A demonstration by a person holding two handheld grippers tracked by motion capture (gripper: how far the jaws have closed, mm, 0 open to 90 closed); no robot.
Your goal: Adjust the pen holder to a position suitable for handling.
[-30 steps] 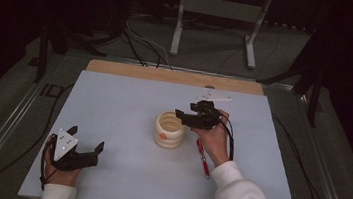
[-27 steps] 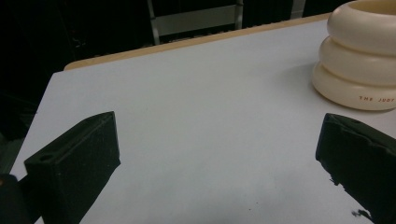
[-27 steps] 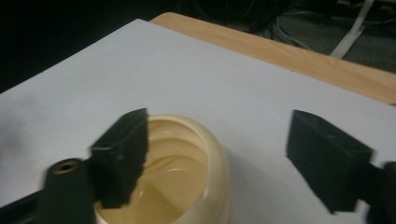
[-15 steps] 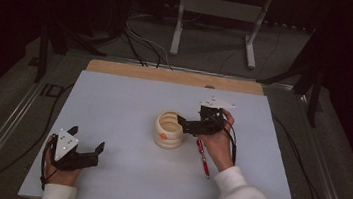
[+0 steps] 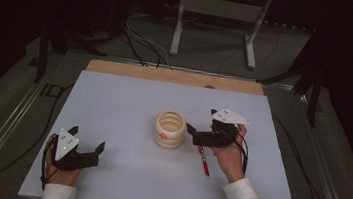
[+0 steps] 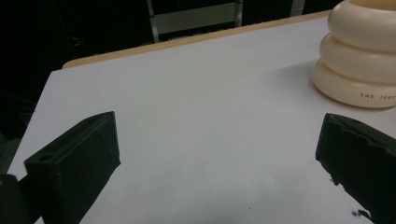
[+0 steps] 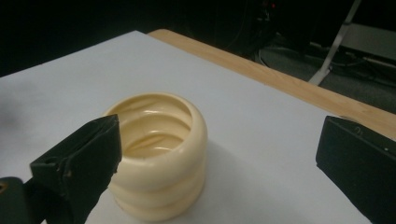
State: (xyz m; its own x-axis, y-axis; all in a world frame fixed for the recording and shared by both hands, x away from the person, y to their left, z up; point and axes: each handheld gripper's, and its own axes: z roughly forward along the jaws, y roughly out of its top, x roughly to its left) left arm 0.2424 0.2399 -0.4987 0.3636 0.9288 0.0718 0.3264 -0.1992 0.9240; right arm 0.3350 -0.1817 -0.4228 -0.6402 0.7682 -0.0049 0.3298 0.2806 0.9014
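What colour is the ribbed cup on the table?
Cream; the ribbed cup shows best in the right gripper view.

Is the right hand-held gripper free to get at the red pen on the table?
Probably yes: the red pen lies bare just beside the right hand-held gripper, whose jaws stand open and empty, with nothing between them.

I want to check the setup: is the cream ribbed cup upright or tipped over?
Upright: the cream ribbed cup stands on its base on the table, its mouth facing up.

A pale grey table (image 5: 113,102) with a wooden far edge carries a cream ribbed cup (image 5: 170,128) at centre and a red pen (image 5: 203,162) just right of it.
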